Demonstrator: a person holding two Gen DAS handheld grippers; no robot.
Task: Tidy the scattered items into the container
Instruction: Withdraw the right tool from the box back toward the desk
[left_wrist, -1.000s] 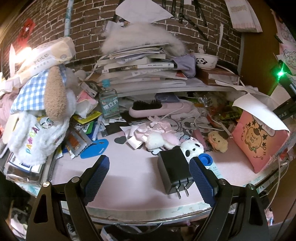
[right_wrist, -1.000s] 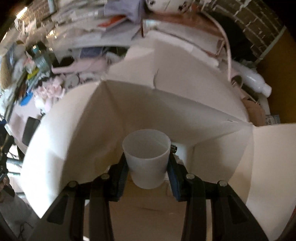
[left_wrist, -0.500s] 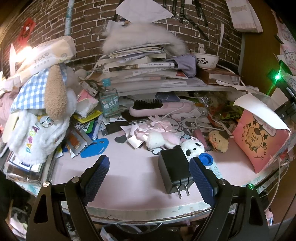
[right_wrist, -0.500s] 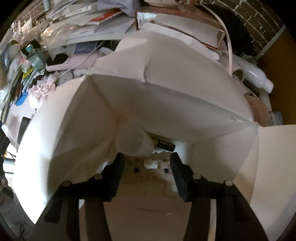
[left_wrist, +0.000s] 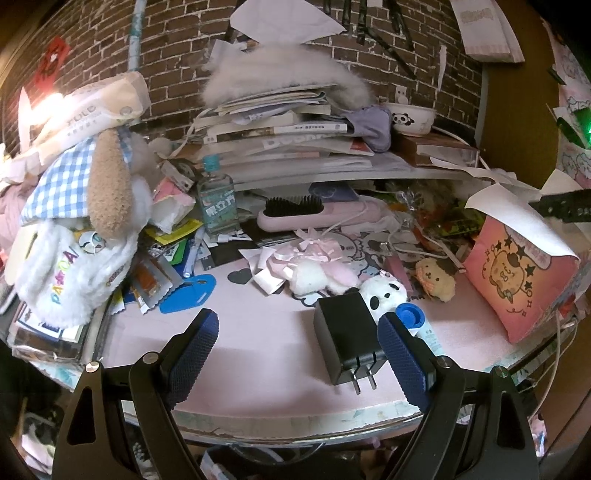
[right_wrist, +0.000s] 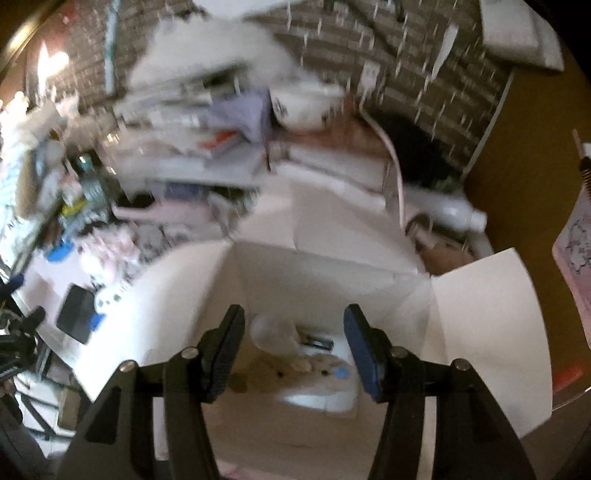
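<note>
A cluttered pink desk (left_wrist: 258, 354) is shown against a brick wall, heaped with books, plush toys and papers. In the right wrist view, blurred by motion, the white cardboard box (right_wrist: 480, 314) serving as container is seen from above with its flaps spread. The white cup (right_wrist: 275, 330), clamped between the fingers of the right gripper (right_wrist: 293, 345) one second earlier, is now seen lying inside the box beside other small items that cannot be told apart. The right gripper's jaws are spread and empty, and the gripper has been drawn back above the opening. One deposit is thus judged complete. In the left wrist view, nothing has been shifted: the left gripper (left_wrist: 297, 349) is held with its jaws wide apart at the desk edge, gripping nothing, with the black charger (left_wrist: 345, 341) lying between its fingertips, nearer the right-hand one. The charger is judged the likely next item. Much clutter remains scattered on the desk.
</note>
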